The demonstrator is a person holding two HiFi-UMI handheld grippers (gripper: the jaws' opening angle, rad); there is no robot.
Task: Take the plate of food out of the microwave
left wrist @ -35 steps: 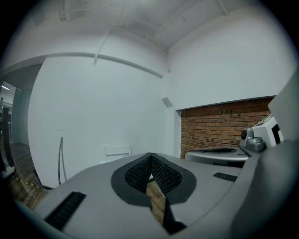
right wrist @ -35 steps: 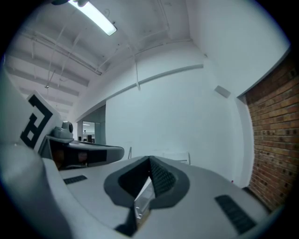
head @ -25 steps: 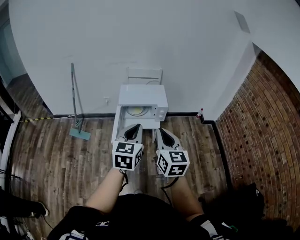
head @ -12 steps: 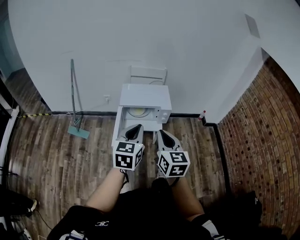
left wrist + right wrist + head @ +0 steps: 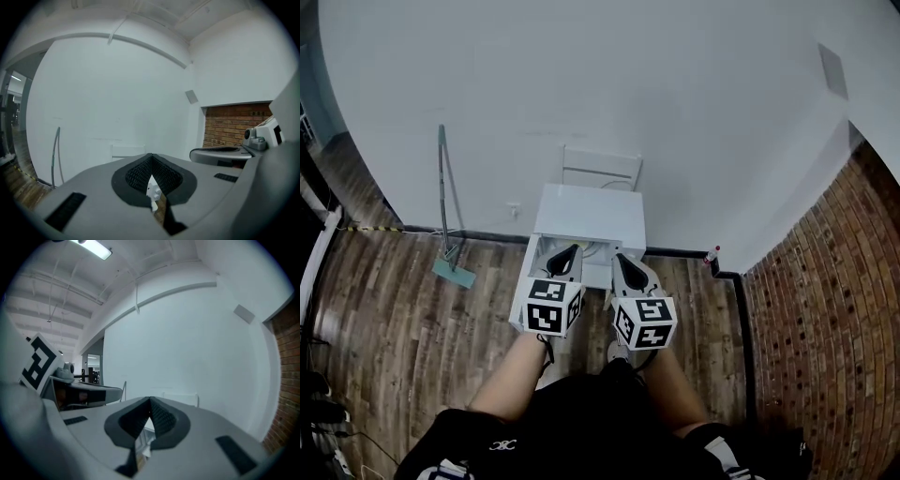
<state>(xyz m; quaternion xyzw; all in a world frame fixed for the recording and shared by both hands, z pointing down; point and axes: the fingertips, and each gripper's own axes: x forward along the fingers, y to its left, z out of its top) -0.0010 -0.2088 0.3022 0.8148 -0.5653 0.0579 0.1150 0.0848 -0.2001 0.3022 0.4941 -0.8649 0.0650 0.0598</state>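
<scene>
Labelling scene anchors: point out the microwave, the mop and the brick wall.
microwave [image 5: 589, 212]: head view, on its white top panel.
mop [image 5: 452, 273]: head view, on its flat head at the handle's lower end.
brick wall [image 5: 825, 319]: head view, on mid-wall bricks.

Left gripper [image 5: 150, 160]: jaws closed tip to tip, nothing held. Beyond them, white wall [image 5: 117, 93]. A white frame [image 5: 125, 151] stands against it, with a thin pole [image 5: 55, 154] leaning at far left. Brick wall [image 5: 234, 123] at far right. Right gripper [image 5: 200, 154] sits alongside on the right.
</scene>
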